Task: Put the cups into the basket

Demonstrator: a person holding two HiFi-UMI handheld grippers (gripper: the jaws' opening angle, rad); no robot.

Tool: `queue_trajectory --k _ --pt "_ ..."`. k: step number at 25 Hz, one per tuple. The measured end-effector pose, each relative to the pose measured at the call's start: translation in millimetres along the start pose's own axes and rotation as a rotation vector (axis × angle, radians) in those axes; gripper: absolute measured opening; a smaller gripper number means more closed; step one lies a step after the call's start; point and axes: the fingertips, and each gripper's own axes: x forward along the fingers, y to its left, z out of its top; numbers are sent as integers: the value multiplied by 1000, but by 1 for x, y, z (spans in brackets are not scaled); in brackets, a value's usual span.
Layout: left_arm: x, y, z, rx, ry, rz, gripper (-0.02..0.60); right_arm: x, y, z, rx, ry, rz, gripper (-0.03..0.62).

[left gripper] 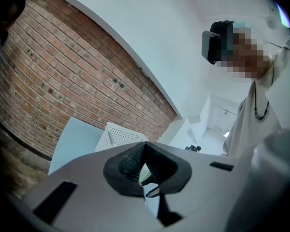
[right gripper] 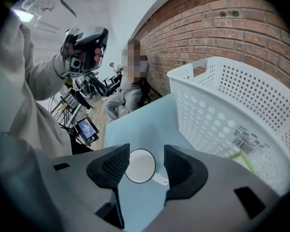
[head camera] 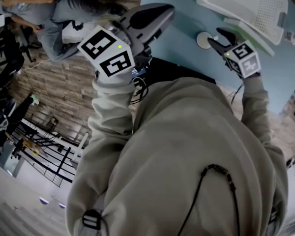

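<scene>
A white cup [head camera: 204, 40] stands on the light-blue table [head camera: 187, 48], just left of the white perforated basket [head camera: 246, 6]. My right gripper [head camera: 220, 37] hovers over the cup. In the right gripper view the jaws stand open, with the cup [right gripper: 140, 166] seen from above between the pads, which do not press on it. The basket [right gripper: 232, 105] rises close on the right. My left gripper [head camera: 160, 14] is held up off the table's left edge, shut with nothing in it [left gripper: 144, 146]. The basket [left gripper: 120, 135] shows far behind it.
A brick wall [right gripper: 222, 28] runs behind the table. Another person sits beyond the table's far end [right gripper: 125, 93], near a small screen [right gripper: 87, 128]. A black metal rack [head camera: 44, 151] stands on the floor to my left.
</scene>
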Motion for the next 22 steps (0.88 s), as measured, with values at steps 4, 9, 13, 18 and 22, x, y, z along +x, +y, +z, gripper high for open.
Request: queue_trajectory --k 4,9,13,18,22 --pt "-13 -6 -10 -10 -1 27 -3 13 2 -22 -14 43 1 237" --pt "-26 -2 -12 -23 -9 53 -3 29 -1 -40 -82 164 -34 238" --pt "-25 -2 -10 -28 -8 78 -3 38 -9 -45 -115 207 -37 238" --pt "-30 0 -8 -33 -16 97 -3 47 -12 -55 -141 256 -40 238" --pt "-37 5 -4 -37 -33 118 -3 55 -18 -58 -148 281 -41 238"
